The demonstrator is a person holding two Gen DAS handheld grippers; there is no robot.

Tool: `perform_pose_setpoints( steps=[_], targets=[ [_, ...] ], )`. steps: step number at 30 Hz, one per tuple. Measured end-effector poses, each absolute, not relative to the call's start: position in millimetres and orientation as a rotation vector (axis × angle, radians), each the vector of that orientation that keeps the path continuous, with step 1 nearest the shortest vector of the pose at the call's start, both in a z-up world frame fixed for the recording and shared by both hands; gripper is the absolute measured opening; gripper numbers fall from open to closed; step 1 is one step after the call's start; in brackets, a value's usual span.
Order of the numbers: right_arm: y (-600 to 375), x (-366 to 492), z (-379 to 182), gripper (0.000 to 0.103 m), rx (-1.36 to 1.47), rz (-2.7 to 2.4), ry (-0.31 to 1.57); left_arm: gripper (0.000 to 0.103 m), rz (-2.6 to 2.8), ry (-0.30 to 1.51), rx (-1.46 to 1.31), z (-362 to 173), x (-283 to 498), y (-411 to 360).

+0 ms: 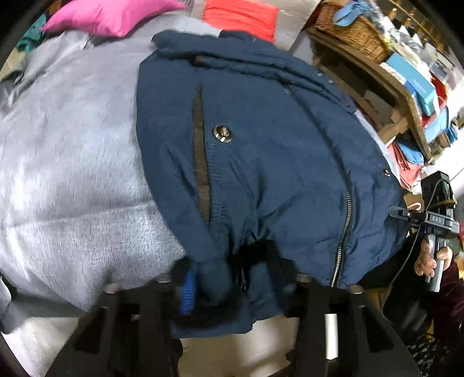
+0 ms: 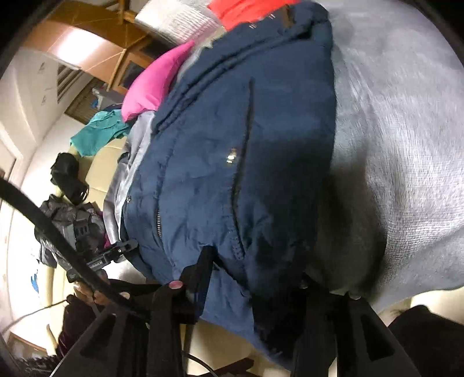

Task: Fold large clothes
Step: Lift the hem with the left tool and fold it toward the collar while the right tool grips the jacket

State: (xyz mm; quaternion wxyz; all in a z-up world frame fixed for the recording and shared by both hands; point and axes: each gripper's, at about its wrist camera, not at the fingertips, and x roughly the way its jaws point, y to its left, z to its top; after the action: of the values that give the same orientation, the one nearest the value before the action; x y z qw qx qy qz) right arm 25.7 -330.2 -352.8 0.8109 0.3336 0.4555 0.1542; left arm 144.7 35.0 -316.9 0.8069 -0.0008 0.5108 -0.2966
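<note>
- Navy jacket (image 1: 261,162): matt woven cloth, lightly crinkled and padded.
- Zipper (image 1: 343,237): silvery metal teeth, shiny.
- Snap button (image 1: 222,134): glossy metal.
- Grey blanket (image 1: 72,174): fuzzy, brushed cloth, matt.
- Pink cushion (image 1: 113,14): smooth cloth with a slight sheen.
- Wicker basket (image 1: 351,32): rough woven cane.
- Left gripper (image 1: 232,278) and right gripper (image 2: 246,278): matt black plastic.

A grey fleecy blanket (image 1: 72,150) covers the bed; a navy padded jacket (image 1: 261,150) lies on it.
</note>
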Motion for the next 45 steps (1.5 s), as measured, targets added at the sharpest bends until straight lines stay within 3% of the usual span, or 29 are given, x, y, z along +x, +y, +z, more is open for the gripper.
perform_pose_setpoints(
  steps=[1,2,20,33,39,45],
  targets=[
    [-328,25,-349,0.026,0.707,0.334,0.959,0.020,-0.635,1.082,-0.015,-314,145,38],
    [-329,23,-344,0.023,0.710,0.343,0.937,0.018,-0.635,1.082,-0.033,-313,145,41],
    [-334,-47,-288,0.014,0.752,0.451,0.800,0.012,-0.856,0.952,-0.261,-266,87,83],
    [-387,33,-196,0.012,0.858,0.444,0.406,0.011,-0.816,0.783,-0.452,-177,183,100],
    [-412,99,-197,0.013,0.915,0.345,0.329,0.011,-0.639,0.734,-0.514,-174,251,79],
    [-442,173,-238,0.012,1.024,0.244,0.369,0.010,-0.491,0.746,-0.562,-208,315,61]
  ],
)
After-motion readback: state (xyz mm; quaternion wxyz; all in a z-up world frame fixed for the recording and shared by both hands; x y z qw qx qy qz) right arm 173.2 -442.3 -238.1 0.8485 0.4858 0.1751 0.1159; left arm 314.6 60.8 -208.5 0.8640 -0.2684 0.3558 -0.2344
